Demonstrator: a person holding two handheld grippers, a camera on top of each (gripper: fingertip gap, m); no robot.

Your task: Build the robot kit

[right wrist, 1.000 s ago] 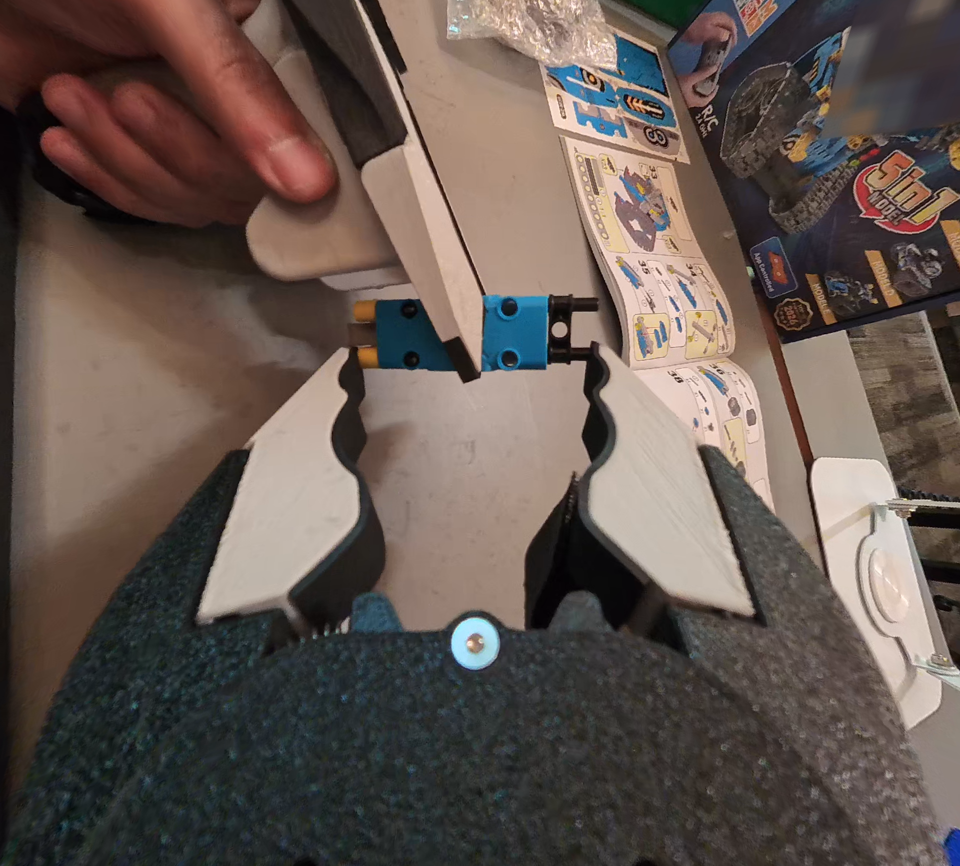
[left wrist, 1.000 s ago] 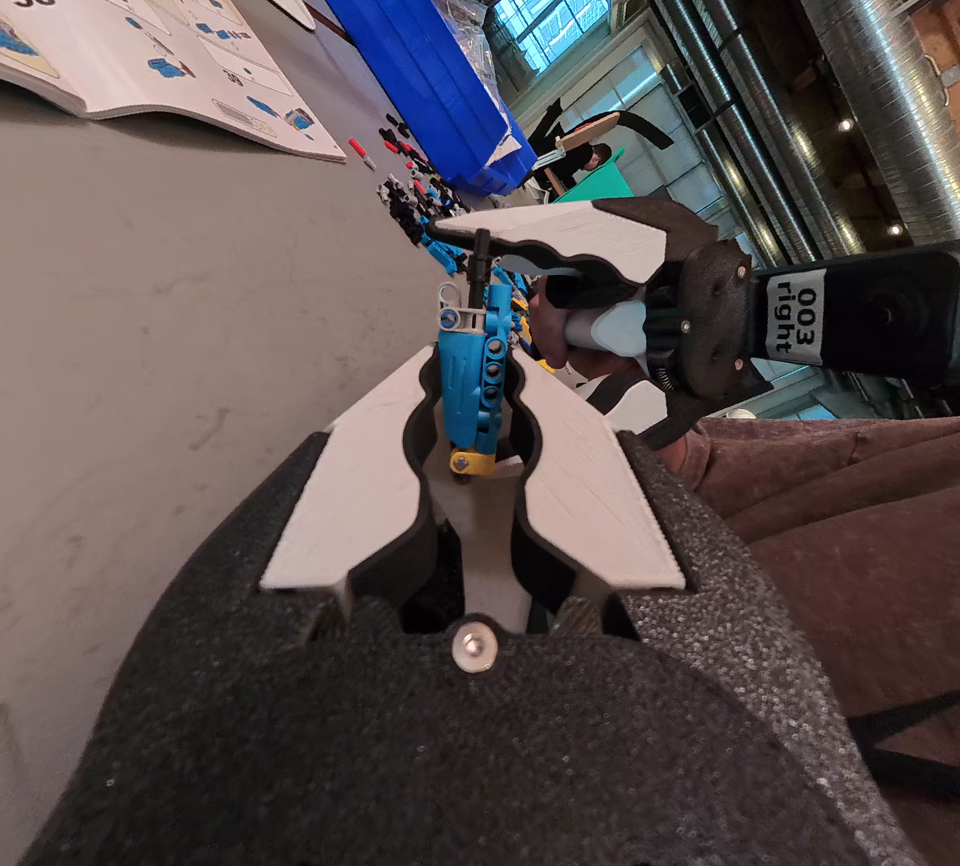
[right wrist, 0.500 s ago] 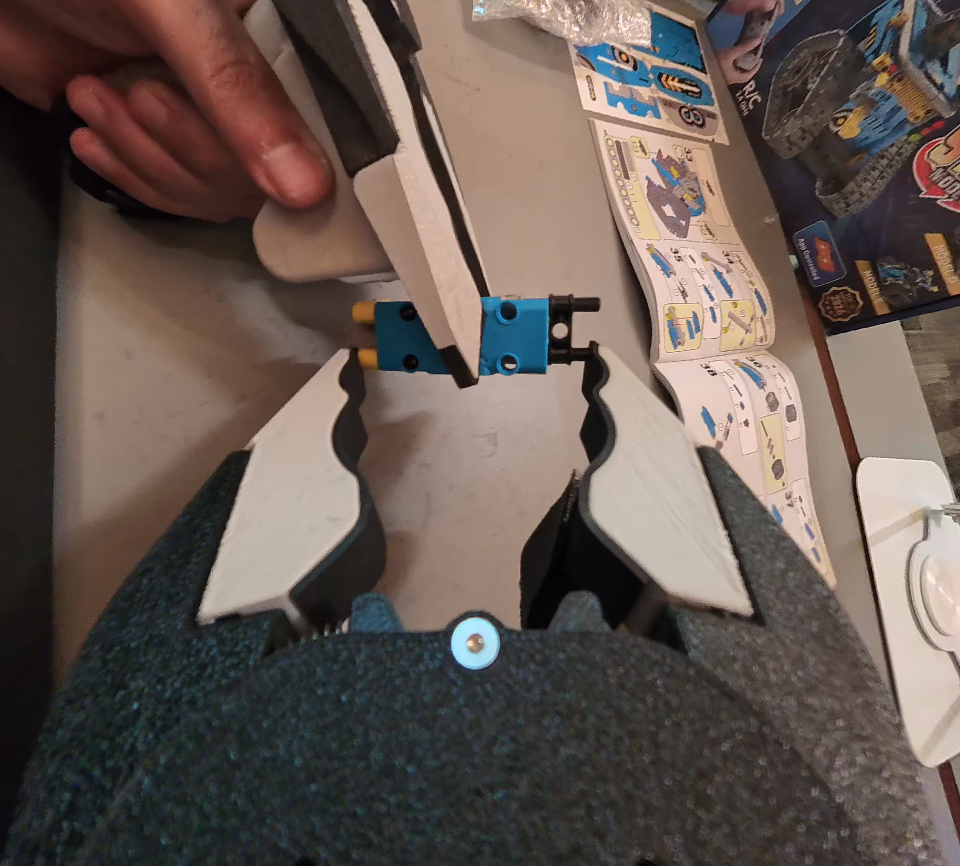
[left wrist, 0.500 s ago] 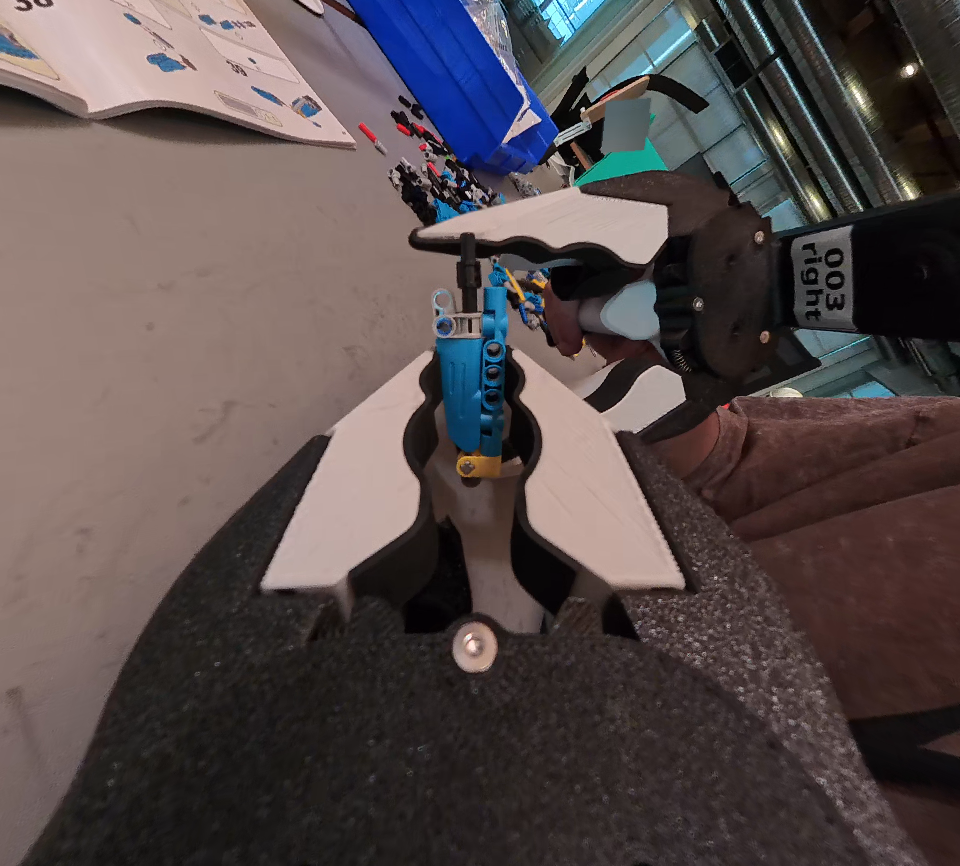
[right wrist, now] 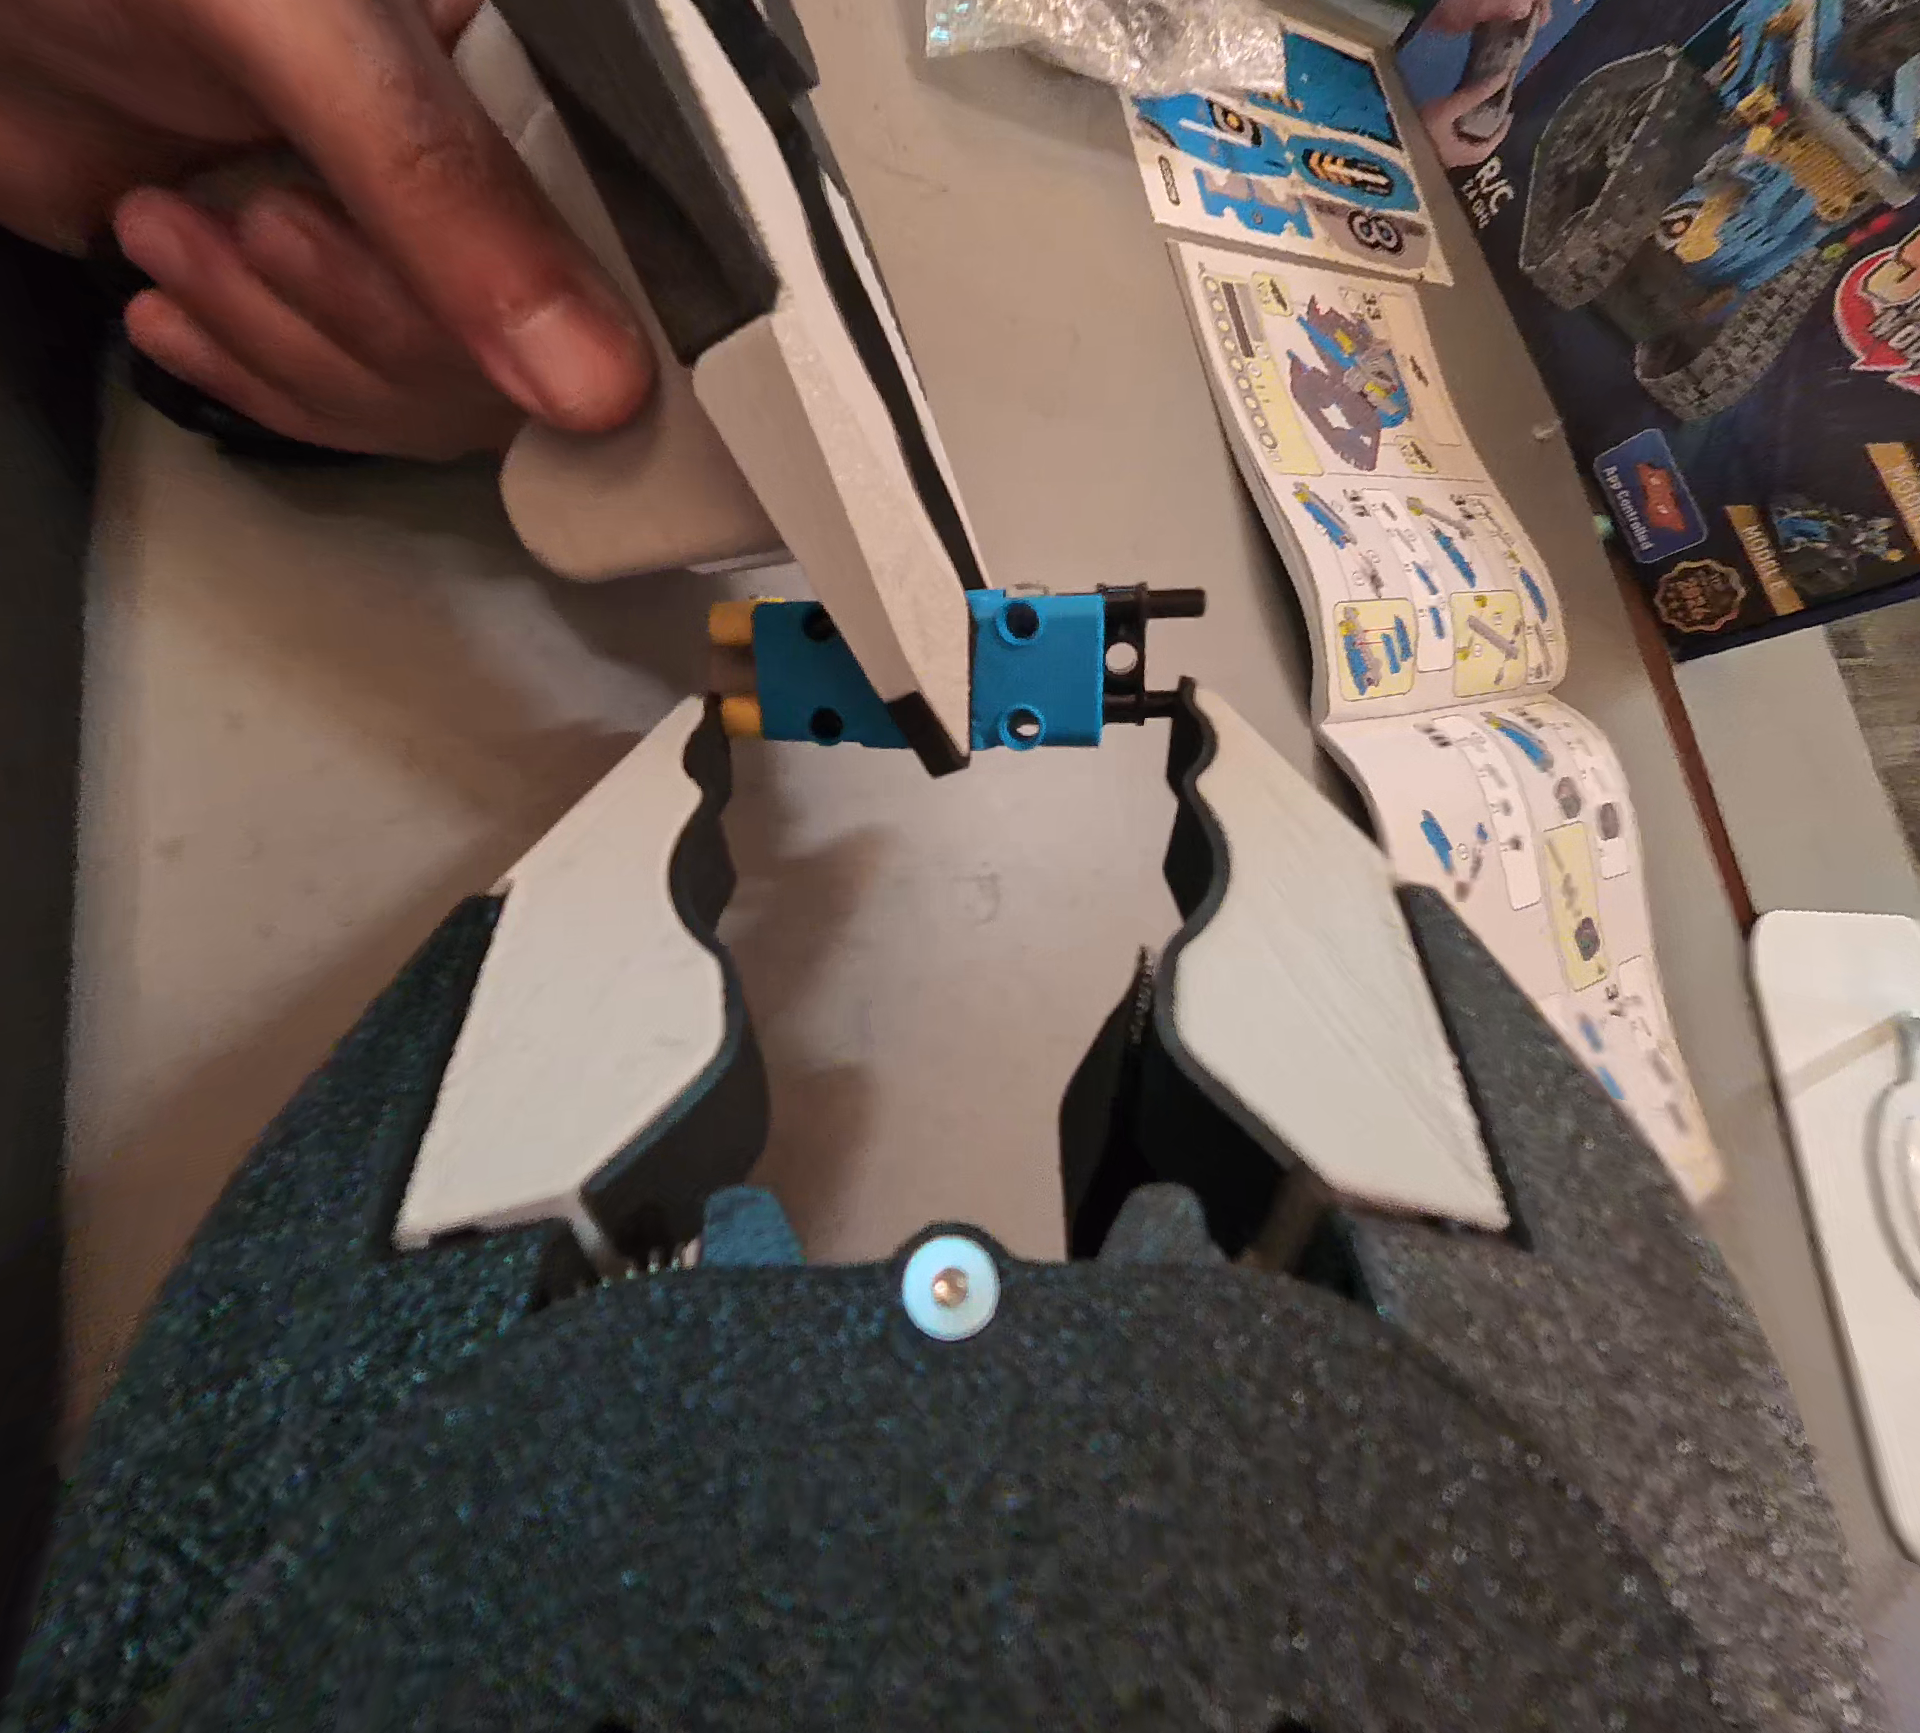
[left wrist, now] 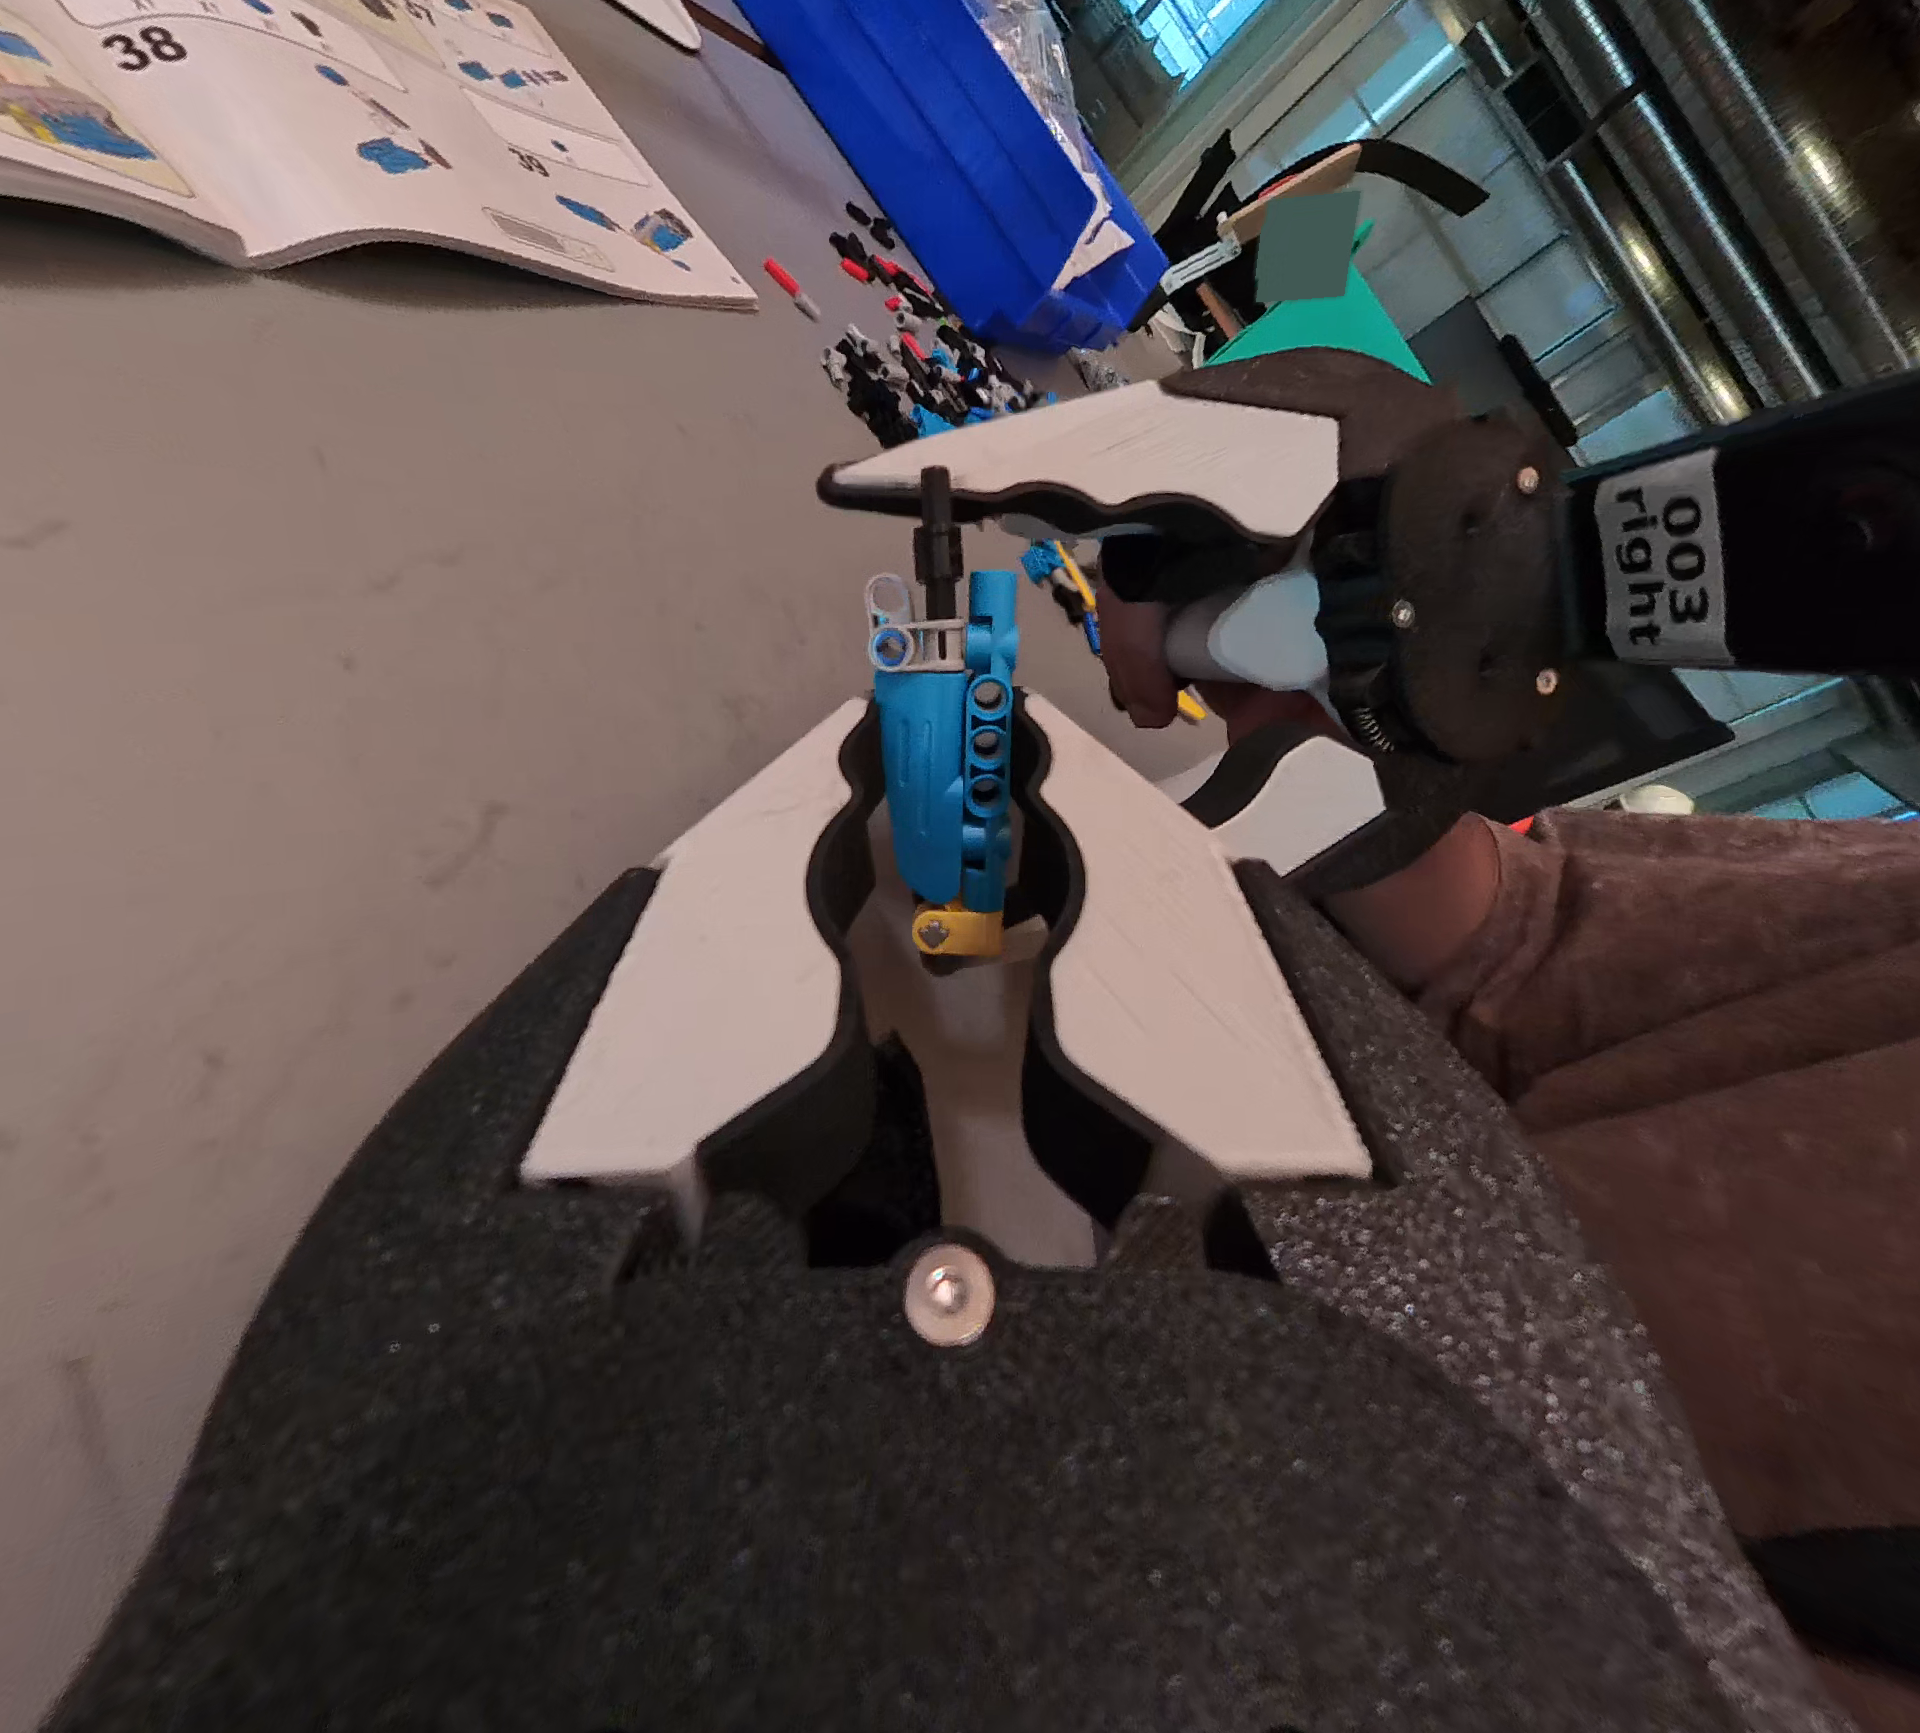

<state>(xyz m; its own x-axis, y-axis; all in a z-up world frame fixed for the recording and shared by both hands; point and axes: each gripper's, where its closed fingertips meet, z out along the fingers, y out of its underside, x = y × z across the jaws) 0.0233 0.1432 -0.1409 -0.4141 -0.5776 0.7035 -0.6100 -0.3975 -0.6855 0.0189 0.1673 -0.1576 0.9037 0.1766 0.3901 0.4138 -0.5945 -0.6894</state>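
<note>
two grippers, one blue brick assembly, one instruction booklet, one blue bin.

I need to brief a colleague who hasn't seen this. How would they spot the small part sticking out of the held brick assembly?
Find the left gripper, shut on a blue plastic brick assembly. At its far end, a short black pin protrudes, its tip against the right gripper's white finger. It alone is black, thin and rod-shaped.

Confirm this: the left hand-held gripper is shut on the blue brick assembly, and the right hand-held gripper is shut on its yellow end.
Not quite. The left hand-held gripper is shut on the blue brick assembly, but the right hand-held gripper is open. The right wrist view shows its fingers spread to either side of the assembly, one tip by the black pins, the other by the yellow end.
</note>
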